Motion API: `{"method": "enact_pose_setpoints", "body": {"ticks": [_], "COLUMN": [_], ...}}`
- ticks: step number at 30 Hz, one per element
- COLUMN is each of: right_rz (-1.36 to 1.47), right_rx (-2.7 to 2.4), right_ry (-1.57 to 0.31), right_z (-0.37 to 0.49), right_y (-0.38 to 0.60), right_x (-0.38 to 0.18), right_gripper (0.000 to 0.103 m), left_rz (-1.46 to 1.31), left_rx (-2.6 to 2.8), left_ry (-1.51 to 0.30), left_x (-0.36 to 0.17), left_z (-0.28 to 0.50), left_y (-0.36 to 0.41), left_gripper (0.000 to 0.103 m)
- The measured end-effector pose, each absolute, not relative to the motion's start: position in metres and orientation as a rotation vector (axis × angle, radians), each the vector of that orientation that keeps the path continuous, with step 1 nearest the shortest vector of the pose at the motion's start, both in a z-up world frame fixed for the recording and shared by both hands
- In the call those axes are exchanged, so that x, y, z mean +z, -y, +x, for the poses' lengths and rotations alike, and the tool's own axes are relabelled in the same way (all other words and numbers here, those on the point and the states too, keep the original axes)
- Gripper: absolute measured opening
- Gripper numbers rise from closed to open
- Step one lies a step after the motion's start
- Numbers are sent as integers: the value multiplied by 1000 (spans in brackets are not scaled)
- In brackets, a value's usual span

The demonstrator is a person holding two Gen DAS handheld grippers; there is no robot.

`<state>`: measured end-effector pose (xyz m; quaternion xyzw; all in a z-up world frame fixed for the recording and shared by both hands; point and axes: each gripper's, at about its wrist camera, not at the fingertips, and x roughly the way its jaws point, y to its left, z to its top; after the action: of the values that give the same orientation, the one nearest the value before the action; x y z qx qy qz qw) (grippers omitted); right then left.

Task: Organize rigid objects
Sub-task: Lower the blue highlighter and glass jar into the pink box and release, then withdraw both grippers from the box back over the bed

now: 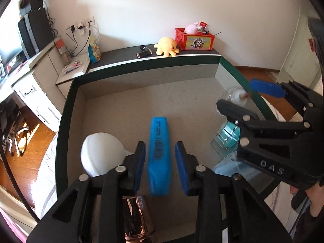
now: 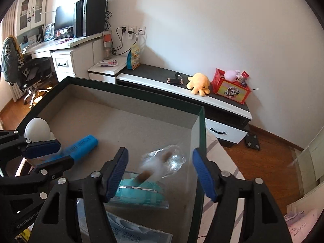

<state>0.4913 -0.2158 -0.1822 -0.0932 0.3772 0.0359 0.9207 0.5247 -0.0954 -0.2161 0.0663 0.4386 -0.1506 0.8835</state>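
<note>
Two handheld grippers with black arms and blue pads work over a dark-green-rimmed box [image 1: 66,109] lined in grey. Left gripper [image 1: 160,158]: jaws apart, with a blue plastic highlighter marker [image 1: 159,154] lying lengthwise between the pads; no pad presses on it, a gap showing on each side. Nearest the camera, under the left jaw arm, stands a copper-coloured shiny metal cup [image 1: 135,218]. Just outside the left pad rests a white rounded bulb-shaped object [image 1: 102,154]. Right gripper [image 2: 161,171]: jaws wide apart, and between them a clear crumpled plastic packet with brown and white contents [image 2: 162,162] appears blurred and free of both pads; whether it touches the box floor cannot be told. Below it, near the left pad, lies a clear plastic case holding teal contents [image 2: 139,192], and closer still a flat pale-blue plastic packet [image 2: 129,232]. Beyond the box, well apart from both jaws, a dark-topped bench [image 1: 121,54] carries a yellow plush octopus [image 1: 167,45] and a red plastic crate [image 1: 194,38].
</note>
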Motion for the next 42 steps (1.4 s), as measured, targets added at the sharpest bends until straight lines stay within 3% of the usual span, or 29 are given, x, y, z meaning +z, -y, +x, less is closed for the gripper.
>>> {"method": "enact_pose_setpoints", "body": {"ticks": [1,7,9,11,13,31,42], "right_rz": [-183,-91,-63,-42,-29,9,19], "right_rx": [73,103,118,108,85,90,61], "right_ry": [-770,-710,-662,-621,-569,-321,-276], "right_z": [489,454,431,402,371,140,80], "right_y": [218,230,231,231,229,173,166], "right_x": [-182,-158,-145,-133,-123,-75,-65], "right_gripper": [79,83,85,95,103,103,103], "left_rz": [125,133,127,110,92,69,69], "left_rx": [-320,-276,-244,-226,-215,-28,-28], "left_ry": [-908,-756,-685,-622,-556,-299,-253], "left_x": [-213,-180,-167,-154,-143,-99,-89], "left_z": [523,479,454,424,393,173,121], "left_y": [93,77,70,59,47,-8,-8], "left_gripper": [49,94,96,103,103,103,103]}}
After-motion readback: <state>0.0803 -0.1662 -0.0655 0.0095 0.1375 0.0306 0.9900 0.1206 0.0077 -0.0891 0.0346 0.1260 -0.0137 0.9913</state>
